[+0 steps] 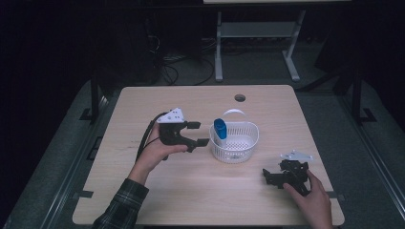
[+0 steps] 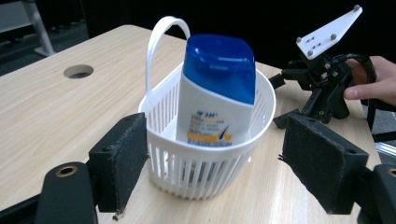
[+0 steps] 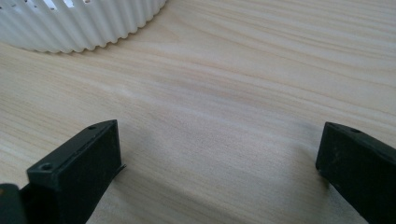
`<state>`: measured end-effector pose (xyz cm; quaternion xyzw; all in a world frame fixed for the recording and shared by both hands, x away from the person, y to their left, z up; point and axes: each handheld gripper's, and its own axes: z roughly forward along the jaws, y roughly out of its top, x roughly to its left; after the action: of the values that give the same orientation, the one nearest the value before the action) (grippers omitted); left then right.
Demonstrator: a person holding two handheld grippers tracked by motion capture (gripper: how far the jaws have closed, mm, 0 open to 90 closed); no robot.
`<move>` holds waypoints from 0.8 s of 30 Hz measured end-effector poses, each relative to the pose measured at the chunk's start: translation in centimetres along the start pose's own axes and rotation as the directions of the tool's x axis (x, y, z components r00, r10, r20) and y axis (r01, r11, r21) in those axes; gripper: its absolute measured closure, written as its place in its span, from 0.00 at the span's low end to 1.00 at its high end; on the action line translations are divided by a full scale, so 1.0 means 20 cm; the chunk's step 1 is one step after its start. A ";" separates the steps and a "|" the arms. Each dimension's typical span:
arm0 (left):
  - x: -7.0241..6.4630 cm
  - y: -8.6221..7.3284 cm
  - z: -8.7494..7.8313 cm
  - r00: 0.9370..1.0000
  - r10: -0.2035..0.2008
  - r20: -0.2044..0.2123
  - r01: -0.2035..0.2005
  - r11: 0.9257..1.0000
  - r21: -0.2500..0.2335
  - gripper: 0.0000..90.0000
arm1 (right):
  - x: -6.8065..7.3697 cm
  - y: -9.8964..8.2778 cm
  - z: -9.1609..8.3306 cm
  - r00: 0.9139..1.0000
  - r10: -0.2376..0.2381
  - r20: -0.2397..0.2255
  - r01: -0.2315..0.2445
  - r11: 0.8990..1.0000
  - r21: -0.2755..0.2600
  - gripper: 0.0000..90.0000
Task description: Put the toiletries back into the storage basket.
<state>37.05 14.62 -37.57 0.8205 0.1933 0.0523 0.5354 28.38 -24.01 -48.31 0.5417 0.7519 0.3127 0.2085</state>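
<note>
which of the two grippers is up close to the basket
The left gripper, held off the table with open jaws pointing at the white basket. The right gripper rests on the table, farther away.

A light wooden rectangular surface [image 1: 157, 191] takes up the middle of the frame, with a round cable hole [image 1: 239, 98] near its far edge. Beyond it, at upper centre, stands a grey metal desk frame [image 1: 258, 43] on the dark floor, with black cables [image 1: 176, 67] lying at upper left.

I am working at a light wood counter [image 1: 191, 191] with a round hole [image 1: 239, 98]. Behind it, a white stand [image 1: 258, 33] is standing on the dark grey floor [image 1: 248, 67].
</note>
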 end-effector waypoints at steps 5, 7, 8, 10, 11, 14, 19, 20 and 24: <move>-0.02 -0.03 -0.05 1.000 -0.010 -0.023 0.010 1.000 0.005 0.24 | 0.00 0.00 0.00 1.000 0.000 0.000 0.000 1.000 0.000 0.00; -0.02 -0.05 -0.07 0.999 -0.011 -0.032 0.011 1.000 0.006 0.24 | 0.00 0.00 0.00 1.000 0.000 -0.001 0.000 1.000 0.000 0.00; -0.03 -0.06 -0.08 0.999 -0.010 -0.040 0.011 1.000 0.008 0.25 | 0.00 0.00 0.00 1.000 0.001 -0.001 -0.001 1.000 0.000 0.00; -0.03 -0.08 -0.11 0.998 -0.012 -0.054 0.012 1.000 0.011 0.25 | 0.00 0.00 0.00 1.000 0.000 -0.001 0.000 1.000 0.000 0.00; -0.03 -0.09 -0.12 0.998 -0.013 -0.061 0.014 1.000 0.011 0.25 | 0.00 0.00 0.00 1.000 0.000 -0.001 0.000 1.000 0.000 0.00; -0.03 -0.12 -0.15 0.997 -0.021 -0.078 0.022 1.000 0.014 0.25 | 0.00 0.00 0.00 1.000 0.000 0.000 0.000 1.000 0.001 0.00; -0.03 -0.17 -0.20 0.994 -0.030 -0.105 0.033 0.999 0.030 0.25 | 0.00 0.00 0.00 1.000 0.001 0.000 -0.001 1.000 0.000 0.00; -0.03 -0.18 -0.21 0.993 -0.031 -0.111 0.035 0.999 0.036 0.25 | 0.00 0.00 0.00 1.000 0.001 0.000 -0.001 1.000 0.001 0.00; -0.04 -0.23 -0.25 0.990 -0.034 -0.134 0.041 0.998 0.055 0.25 | 0.00 0.00 0.00 1.000 0.000 0.000 0.000 1.000 0.000 0.00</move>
<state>33.75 20.22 -39.44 0.8266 0.2453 0.0911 0.4982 28.38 -24.01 -48.31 0.5419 0.7517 0.3126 0.2085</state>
